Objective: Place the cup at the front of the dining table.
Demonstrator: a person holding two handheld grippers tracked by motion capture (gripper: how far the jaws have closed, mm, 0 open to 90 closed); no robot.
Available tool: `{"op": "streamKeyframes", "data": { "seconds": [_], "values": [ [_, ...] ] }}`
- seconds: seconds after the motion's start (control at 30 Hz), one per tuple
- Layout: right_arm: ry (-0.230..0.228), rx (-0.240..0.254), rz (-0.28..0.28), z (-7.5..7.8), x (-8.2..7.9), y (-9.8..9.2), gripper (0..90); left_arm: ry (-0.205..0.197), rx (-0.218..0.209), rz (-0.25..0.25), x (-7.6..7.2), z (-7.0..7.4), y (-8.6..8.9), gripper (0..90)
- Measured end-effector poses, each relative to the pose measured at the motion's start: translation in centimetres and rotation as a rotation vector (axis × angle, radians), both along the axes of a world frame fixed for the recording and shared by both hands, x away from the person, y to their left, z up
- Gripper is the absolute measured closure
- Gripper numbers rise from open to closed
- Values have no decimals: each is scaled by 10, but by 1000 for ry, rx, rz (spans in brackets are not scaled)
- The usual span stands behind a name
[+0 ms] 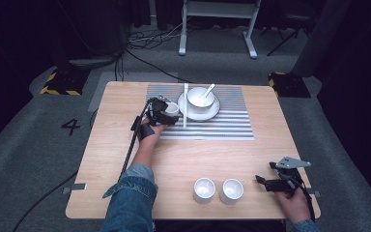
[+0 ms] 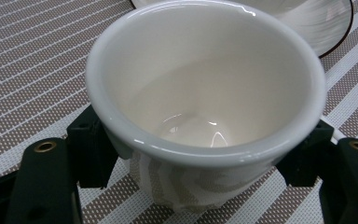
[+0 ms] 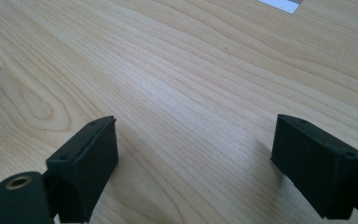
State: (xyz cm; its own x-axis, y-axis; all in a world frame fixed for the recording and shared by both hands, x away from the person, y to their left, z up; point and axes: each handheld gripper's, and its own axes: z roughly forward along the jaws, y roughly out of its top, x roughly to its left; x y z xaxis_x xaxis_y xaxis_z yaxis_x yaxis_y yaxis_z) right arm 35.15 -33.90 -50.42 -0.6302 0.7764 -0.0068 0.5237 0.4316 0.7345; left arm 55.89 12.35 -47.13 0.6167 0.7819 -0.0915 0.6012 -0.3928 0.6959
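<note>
- My left tool [image 1: 166, 113] sits at the upper middle of the high view, on the left edge of the striped mat [image 1: 222, 126], and its jaws are closed around a small white cup [image 2: 200, 93].
- In the left gripper view the cup stands upright and empty in the centre of the frame, a black jaw pressed against each side of its lower wall, its base on the mat.
- Just right of that cup in the high view is a white plate [image 1: 211, 113] carrying a bowl [image 1: 199, 96] with a spoon [image 1: 207, 90] leaning in it; a pale stick lies on the mat between cup and plate.
- My right tool [image 3: 196, 149] rests at the lower right of the counter [image 1: 125, 145], jaws spread wide with bare wood between them.
- Two more white cups [image 1: 204, 189] stand side by side at the bottom centre, well apart from my left tool and left of my right one.
</note>
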Motion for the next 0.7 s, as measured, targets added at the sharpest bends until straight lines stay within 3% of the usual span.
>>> {"op": "streamKeyframes", "data": {
  "seconds": [0.1,0.7],
  "values": [
    [0,0,0,0,0,0,146,8,29,11,0,-2,-2,269],
    [0,0,0,0,0,0,146,50,54,15,0,-5,-2,263]
  ]
}}
